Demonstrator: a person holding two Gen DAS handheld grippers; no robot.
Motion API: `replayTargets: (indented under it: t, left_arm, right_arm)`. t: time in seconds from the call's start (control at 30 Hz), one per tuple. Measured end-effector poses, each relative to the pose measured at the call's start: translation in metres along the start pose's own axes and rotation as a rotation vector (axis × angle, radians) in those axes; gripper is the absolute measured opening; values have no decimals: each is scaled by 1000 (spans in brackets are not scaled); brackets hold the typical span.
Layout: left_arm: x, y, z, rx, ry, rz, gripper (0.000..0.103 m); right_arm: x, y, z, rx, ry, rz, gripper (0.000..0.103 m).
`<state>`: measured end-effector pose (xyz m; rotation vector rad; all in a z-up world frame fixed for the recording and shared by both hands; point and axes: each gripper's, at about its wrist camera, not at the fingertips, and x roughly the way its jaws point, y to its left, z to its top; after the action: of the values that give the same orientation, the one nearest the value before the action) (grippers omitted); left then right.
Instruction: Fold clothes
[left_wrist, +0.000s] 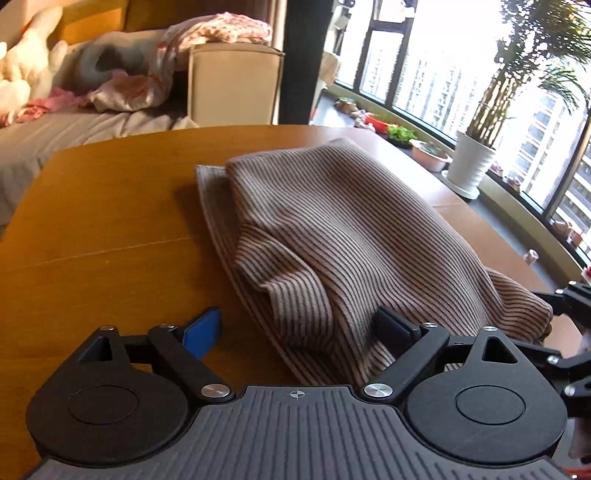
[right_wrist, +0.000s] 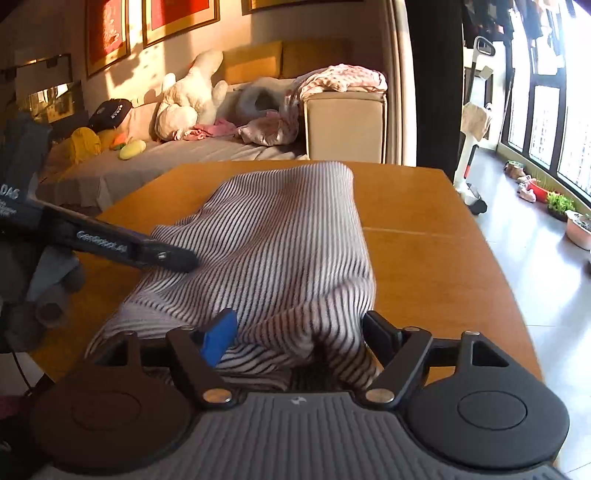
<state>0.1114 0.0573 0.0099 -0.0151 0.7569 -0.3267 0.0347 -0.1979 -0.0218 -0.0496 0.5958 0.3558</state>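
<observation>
- A striped garment (left_wrist: 332, 236) lies bunched on the wooden table (left_wrist: 110, 221), folded roughly into a long bundle with loose humps along its top.
- In the left wrist view its long axis runs from the far middle of the table toward the near right, and the near end reaches the left gripper (left_wrist: 299, 328).
- In the right wrist view the same bundle (right_wrist: 280, 236) runs almost straight away from the camera, its far end close to the table's far edge and its near end at the right gripper (right_wrist: 299, 332).
- The stripes run along the bundle's length in both views.
- The left gripper's 2 fingers stand wide apart: the blue-padded one (left_wrist: 205, 330) is over bare table beside the cloth, the black one rests against a fold, and nothing is pinched.
- The right gripper's fingers also stand apart, with a raised fold of the garment between them; the pads do not appear to press on it.
- Behind the table, a sofa (right_wrist: 221, 147) carries a white plush toy (right_wrist: 192, 99) and loose pink clothes (right_wrist: 340, 79).
- A potted plant (left_wrist: 474, 162) stands by the window.
</observation>
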Motion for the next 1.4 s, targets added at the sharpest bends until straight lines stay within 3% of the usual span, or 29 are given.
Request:
replayTargets:
  t: [0.07,0.13,0.17,0.27,0.37,0.5,0.6,0.73,0.9,1.0,1.07,1.17,1.33,1.4]
  left_arm:
    - [-13,-1,0,24,-19,19,90]
    - [-28,-3,-2,37,-38,16,89]
    - [-35,-5,-3,42,-46,4,87]
    - [-49,-19,-10,92,-53,-42,87]
    - [-50,-39,-25,193,-25,-60,87]
    - [-46,-64,-44,372,-40,3,90]
    - [-50,-62,-38,355,-50,4,92]
    - [-53,-54,-29,292,-55,7,94]
    - [-62,-51,-23,290,-64,11,95]
    - [-69,-51,-22,296,-71,3,97]
    - [-72,-51,-22,293,-83,-6,98]
    - [-75,-51,-22,290,-97,-23,99]
    - [-76,-49,-29,300,-95,-47,99]
    - [-73,-49,-33,304,-85,-58,100]
  right_arm:
    - [-10,1,3,-72,-33,2,70]
    - [-18,7,4,-156,-62,-8,53]
    - [-20,7,5,-169,-65,-17,53]
    - [-10,2,-1,-176,28,-14,53]
    - [-16,-1,-9,-173,37,6,53]
    - [-30,6,-8,-261,55,33,60]
    - [-43,20,-10,-362,11,100,71]
    - [-37,47,-15,-470,1,176,72]
    - [-22,77,-29,-692,2,209,79]
    - [-16,79,-25,-739,-9,181,75]
    - [-4,66,-11,-614,39,208,70]
    - [14,37,13,-320,95,271,65]
    - [27,2,29,-19,138,348,60]
    - [28,-1,29,20,145,361,60]
